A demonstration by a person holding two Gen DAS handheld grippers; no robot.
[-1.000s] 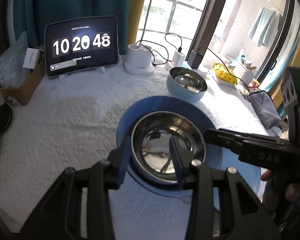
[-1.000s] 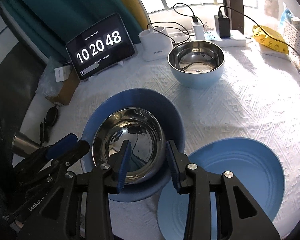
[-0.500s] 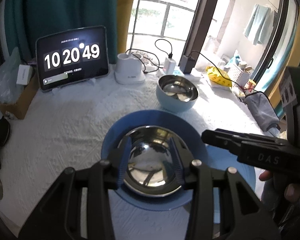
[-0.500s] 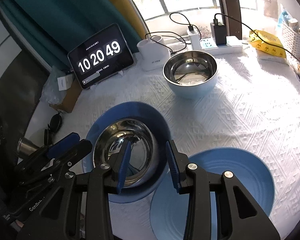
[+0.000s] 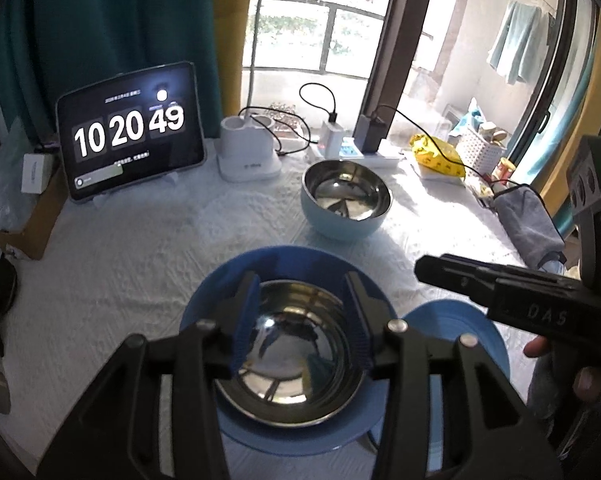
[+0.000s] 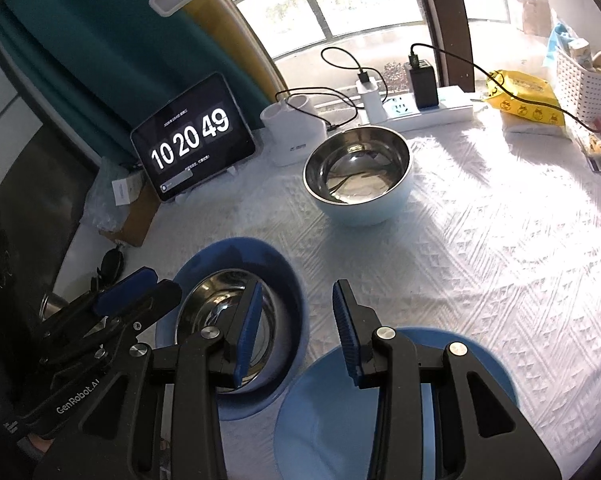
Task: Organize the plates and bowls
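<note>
- The steel bowl (image 5: 290,350) sits inside a dark blue plate (image 5: 228,280) near the front of the white tablecloth (image 5: 140,240); the left gripper (image 5: 296,320) hangs above it, its jaws opening, nothing between the pads; the bowl lies below them, not pinched.
- The right gripper (image 6: 296,328) hovers with its jaws apart and empty, over the gap between the dark plate and a lighter blue plate (image 6: 480,364) that lies just beside it, touching or slightly overlapping at the rims; I cannot tell which.
- A second bowl (image 6: 358,178), steel inside and pale blue outside, stands alone further back, well apart from the plates.
- My judgement: the next sensible step is either to stack the two plates or to nest the two bowls; for the far bowl, take one side of the rim with one pad inside and one outside, lift straight up, and lower it level; polished steel may slip in a shallow bite.
- The two grippers work close together over the front plate, so they could knock each other.
- Around the back: a tablet clock (image 6: 192,136), a white lamp base (image 6: 292,132), a power strip (image 6: 428,110) with trailing cables, a yellow packet (image 6: 528,100); the cables lie just behind the far bowl and could snag a reach past it.
</note>
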